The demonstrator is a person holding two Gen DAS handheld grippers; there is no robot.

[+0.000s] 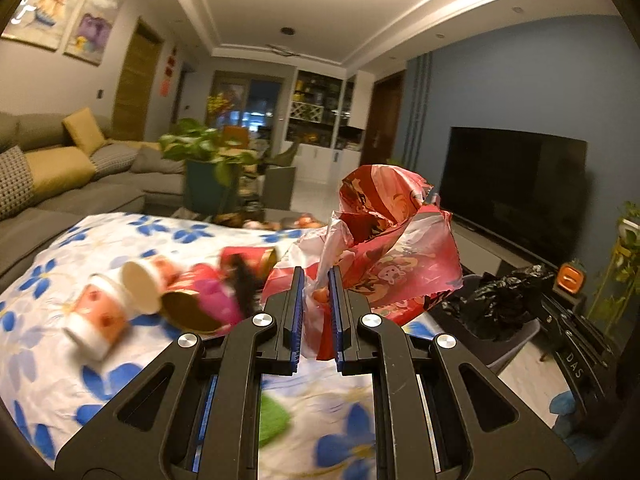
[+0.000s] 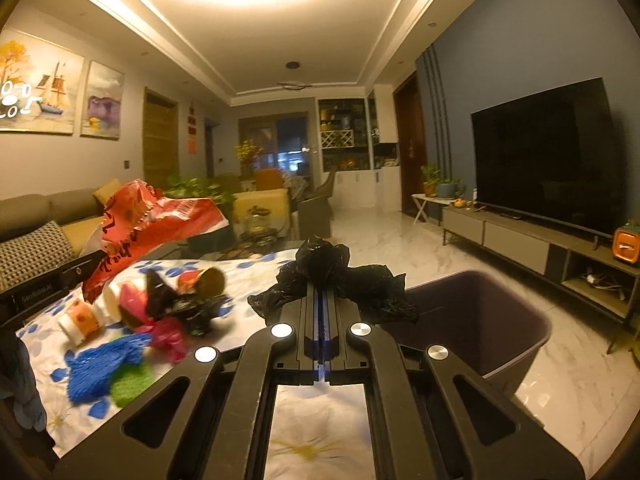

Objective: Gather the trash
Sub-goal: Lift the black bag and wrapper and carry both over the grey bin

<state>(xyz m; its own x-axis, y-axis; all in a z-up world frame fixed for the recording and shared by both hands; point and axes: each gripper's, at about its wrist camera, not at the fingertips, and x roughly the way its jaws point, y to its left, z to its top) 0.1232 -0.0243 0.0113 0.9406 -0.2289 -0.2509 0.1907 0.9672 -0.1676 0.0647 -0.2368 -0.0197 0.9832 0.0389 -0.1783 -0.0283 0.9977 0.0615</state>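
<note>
Nearest my left lens, the left hand-held gripper (image 1: 316, 284) pinched a crumpled red bag (image 1: 392, 248) between its blue pads (image 1: 335, 312), the bag lifted at centre frame above the desk (image 1: 48, 360) with its flowered cloth. Left of it, blurred paper cups (image 1: 100, 316) and a pink wrapper (image 1: 218, 300) lay tumbled on the cloth.

On my right view, the right hand-held gripper (image 2: 323, 300) was pressed tight on a black bag (image 2: 332, 276), held at centre frame by the desk's edge. A dark bin (image 2: 472, 320) stood on the floor at lower right, just beyond that bag. At lower left, a blue cloth (image 2: 100, 368) and a green cloth (image 2: 130, 386) lay touching on the desk, near the cups. I saw the red bag again at left, raised above the cups.
</note>
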